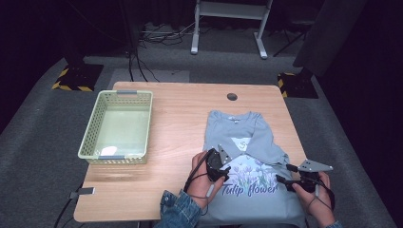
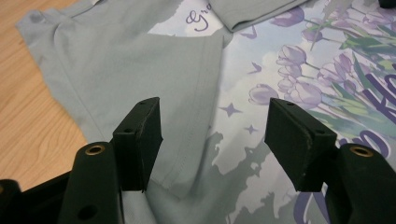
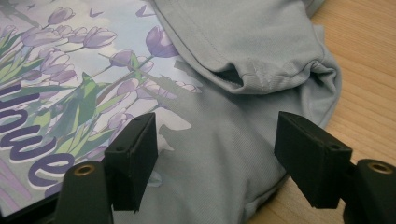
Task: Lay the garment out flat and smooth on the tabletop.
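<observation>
Grey T-shirt point(image 1: 252, 156) lying print-up at lower right of the high view, on the wooden table point(image 1: 180, 118). Both sleeves already turned in over the chest; left sleeve hem point(image 2: 201, 93) crossing the middle of the left gripper view, right sleeve point(image 3: 252, 42) bunched at upper centre of the right gripper view. Collar toward the top of the frame, bottom hem hanging over the near table edge at the bottom.

Left gripper point(image 1: 219, 167) just left of the tulip print, low centre of the high view. Jaws spread wide, hovering over the cloth, pinching nothing. Right gripper point(image 1: 295, 179) at the shirt's right edge, lower right of the frame. Jaws likewise spread, nothing between them but fabric below and a strip of bare wood at far right.

Green basket point(image 1: 116, 126) at left of the high view, well apart from the shirt. Empty save for a small pale patch near its lower edge; cannot tell what.

Judgement on progress: folding in hand, roughly a first stage done, with sleeves tucked and sides narrowed. Lengthwise fold not yet made; lettering "Tulip flower" point(image 1: 250, 190) fully exposed. Probably left to do: grip lower part on both sides, fold up toward the collar, perhaps once more, then likely into the basket. Neither grip taken yet.
</observation>
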Demonstrator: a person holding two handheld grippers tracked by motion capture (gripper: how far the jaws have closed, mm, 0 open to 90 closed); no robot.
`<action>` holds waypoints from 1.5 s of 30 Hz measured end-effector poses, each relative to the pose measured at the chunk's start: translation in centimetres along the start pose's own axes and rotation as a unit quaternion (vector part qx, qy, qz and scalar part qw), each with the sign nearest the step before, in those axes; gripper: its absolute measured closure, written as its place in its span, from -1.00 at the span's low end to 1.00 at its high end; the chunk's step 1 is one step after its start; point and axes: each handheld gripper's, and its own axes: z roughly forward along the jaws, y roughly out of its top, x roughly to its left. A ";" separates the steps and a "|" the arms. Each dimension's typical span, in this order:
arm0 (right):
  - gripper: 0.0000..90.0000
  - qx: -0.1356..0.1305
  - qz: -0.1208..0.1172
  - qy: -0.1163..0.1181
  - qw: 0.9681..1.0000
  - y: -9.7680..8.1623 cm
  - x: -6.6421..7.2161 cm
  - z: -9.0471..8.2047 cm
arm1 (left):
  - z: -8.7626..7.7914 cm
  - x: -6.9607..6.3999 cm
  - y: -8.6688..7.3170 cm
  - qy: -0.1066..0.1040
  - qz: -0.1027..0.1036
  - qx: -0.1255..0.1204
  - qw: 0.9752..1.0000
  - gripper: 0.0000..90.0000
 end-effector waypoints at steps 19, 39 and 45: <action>-0.32 -0.001 0.002 0.007 1.000 0.0 -0.1 0.0 | 1.6 0.9 2.2 -0.009 0.006 0.015 1.000 -0.12; -0.31 0.000 0.002 0.006 1.000 0.0 -0.1 0.0 | 6.4 0.9 3.8 -0.043 0.003 0.008 0.999 0.01; -0.31 -0.001 0.001 0.007 1.000 0.0 -0.1 0.0 | 8.1 0.6 3.5 -0.047 0.018 0.027 0.998 0.13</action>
